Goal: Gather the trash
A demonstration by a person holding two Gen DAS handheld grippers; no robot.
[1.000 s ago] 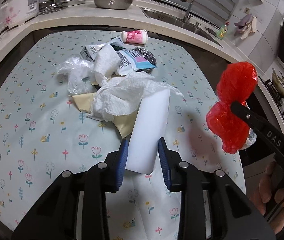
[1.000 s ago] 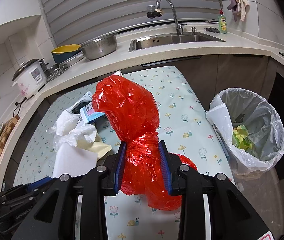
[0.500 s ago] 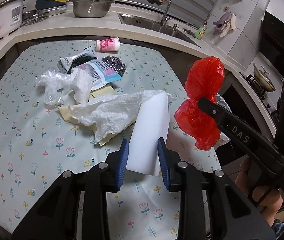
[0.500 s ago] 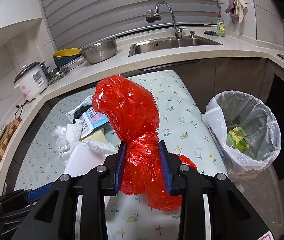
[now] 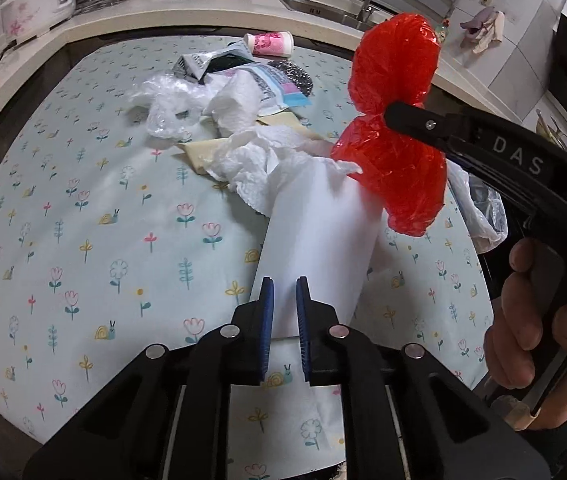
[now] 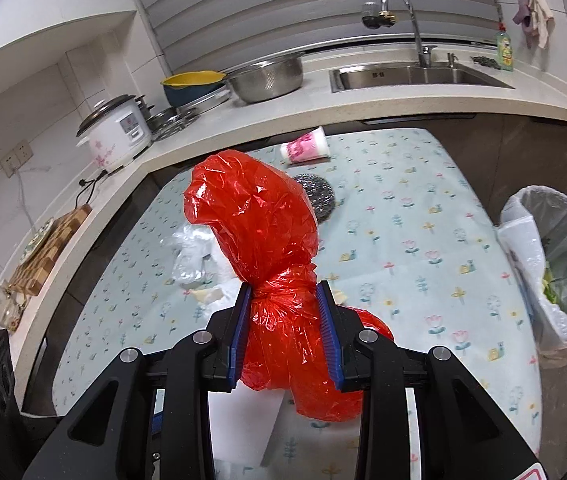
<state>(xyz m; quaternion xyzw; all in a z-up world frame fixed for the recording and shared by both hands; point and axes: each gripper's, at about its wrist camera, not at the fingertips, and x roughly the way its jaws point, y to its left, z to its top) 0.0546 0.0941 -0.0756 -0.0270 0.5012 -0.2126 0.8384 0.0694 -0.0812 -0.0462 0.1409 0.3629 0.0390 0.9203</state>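
Trash in both grippers, bin waiting.
Left gripper [image 5: 283, 304] is pinched nearly closed on a white sheet [image 5: 319, 236]; right gripper [image 6: 283, 328] clamps a red bag [image 6: 259, 224] at its twisted neck, likely so it can't spill. Beyond the bag, tissue, wrappers and a cup [image 6: 305, 146] litter the floral tablecloth [image 6: 403, 220]; the lined bin [image 6: 555, 264] stands right of it, the sink counter behind.

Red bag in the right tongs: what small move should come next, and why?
Probably carry the red bag rightward to over the lined bin before releasing. The right tongs pinch its twisted neck, it hangs above the table, and the bin stands open off the table's right edge.
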